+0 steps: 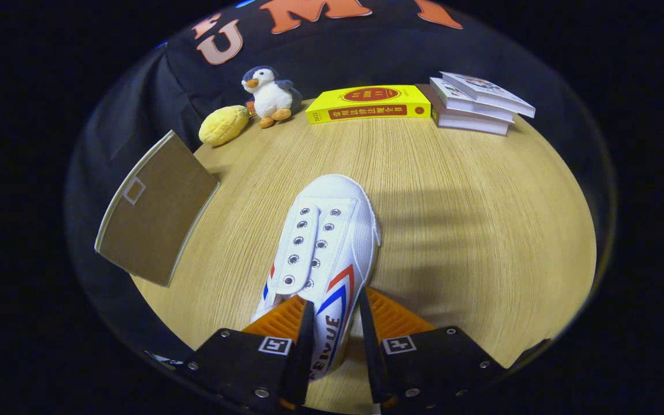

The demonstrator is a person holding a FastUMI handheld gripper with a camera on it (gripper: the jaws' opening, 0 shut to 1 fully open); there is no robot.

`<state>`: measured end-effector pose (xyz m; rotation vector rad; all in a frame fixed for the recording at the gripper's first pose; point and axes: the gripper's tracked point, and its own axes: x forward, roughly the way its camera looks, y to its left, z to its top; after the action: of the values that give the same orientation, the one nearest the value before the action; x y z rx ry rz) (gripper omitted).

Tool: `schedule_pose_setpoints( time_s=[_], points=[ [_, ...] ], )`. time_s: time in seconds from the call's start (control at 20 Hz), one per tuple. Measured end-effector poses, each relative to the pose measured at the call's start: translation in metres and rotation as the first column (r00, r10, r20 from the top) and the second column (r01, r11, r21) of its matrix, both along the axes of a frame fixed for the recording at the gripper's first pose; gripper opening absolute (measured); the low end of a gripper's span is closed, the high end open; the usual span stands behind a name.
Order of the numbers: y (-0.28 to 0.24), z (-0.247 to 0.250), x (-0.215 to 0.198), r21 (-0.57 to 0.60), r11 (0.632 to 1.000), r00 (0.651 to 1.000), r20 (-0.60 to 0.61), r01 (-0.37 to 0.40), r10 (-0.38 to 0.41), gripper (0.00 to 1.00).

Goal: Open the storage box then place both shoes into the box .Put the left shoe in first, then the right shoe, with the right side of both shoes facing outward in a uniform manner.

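Round light-wood table (453, 230): carries everything. Brown flat lid-like panel of the storage box (153, 210): overhangs the table's left edge, tilted open; box interior not visible. White canvas lace-less shoe with red and blue side stripes (326, 242): mid-table, toe pointing to the far edge. Hand-held gripper (335, 323): fingers closed on the shoe's heel end, pinching its striped side wall, presumably for carrying to the box. Yellow book, white book stack, penguin plush, yellow plush: along the far edge, clear of the work.
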<state>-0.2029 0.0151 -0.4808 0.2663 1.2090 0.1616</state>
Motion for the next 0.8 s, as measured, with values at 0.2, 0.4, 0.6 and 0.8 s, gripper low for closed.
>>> schedule_pose_setpoints(
  time_s=[0.2, 0.4, 0.6, 0.8],
  points=[
    [0.0, 0.001, 0.0, 0.021, 1.0, 1.0, -0.005, 0.009, -0.009, 0.34],
    [-0.008, 0.0, 0.0, 0.077, 0.994, 0.997, -0.033, 0.071, -0.069, 0.18],
    [-0.005, 0.01, 0.001, 0.143, 0.975, 0.985, -0.074, 0.168, -0.159, 0.04],
    [0.016, 0.042, 0.031, 0.2, 0.951, 0.971, -0.003, 0.235, -0.239, 0.03]
  ],
)
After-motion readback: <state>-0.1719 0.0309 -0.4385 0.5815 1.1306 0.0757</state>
